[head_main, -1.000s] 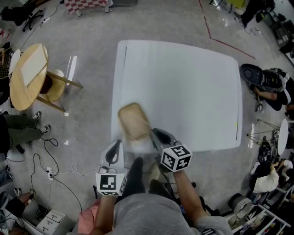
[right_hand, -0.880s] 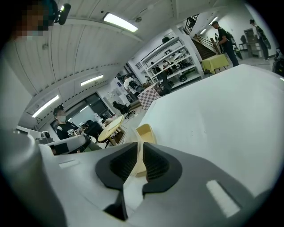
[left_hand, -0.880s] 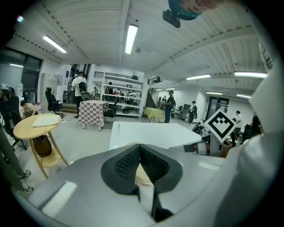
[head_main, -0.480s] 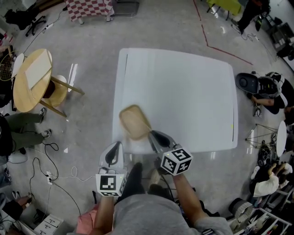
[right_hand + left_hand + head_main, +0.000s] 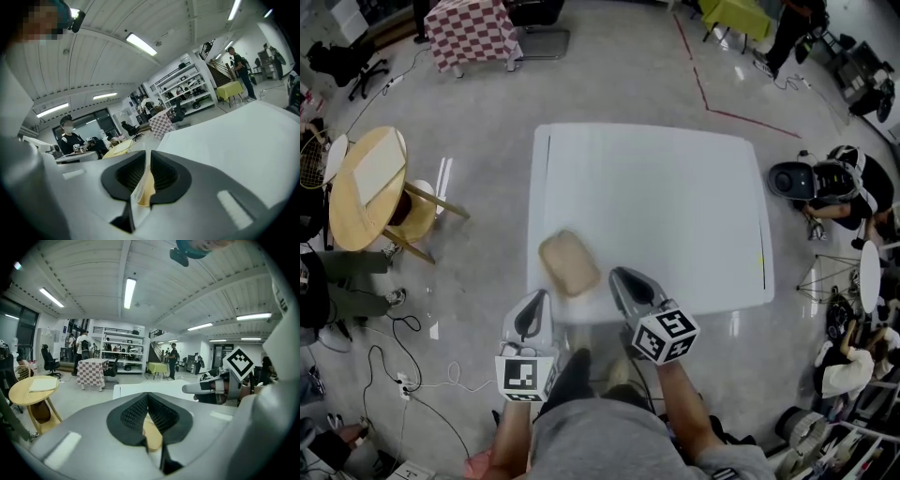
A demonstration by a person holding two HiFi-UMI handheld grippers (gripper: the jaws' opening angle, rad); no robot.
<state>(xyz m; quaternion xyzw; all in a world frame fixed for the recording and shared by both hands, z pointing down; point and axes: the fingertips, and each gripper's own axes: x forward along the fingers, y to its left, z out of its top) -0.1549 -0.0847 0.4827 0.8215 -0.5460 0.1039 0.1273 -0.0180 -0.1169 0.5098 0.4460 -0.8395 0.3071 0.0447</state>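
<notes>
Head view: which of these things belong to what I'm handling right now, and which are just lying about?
In hand:
- clear bag with a tan thing inside
- left hand-held gripper, shut on the bag
- right hand-held gripper, shut on the bag
- white table

Lying about:
- round wooden table
- checked-cloth table
- floor cables

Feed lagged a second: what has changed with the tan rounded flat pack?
The tan rounded flat pack looks lower and flatter, by the near left corner of the white table. Left gripper and right gripper stay shut on its edges.
</notes>
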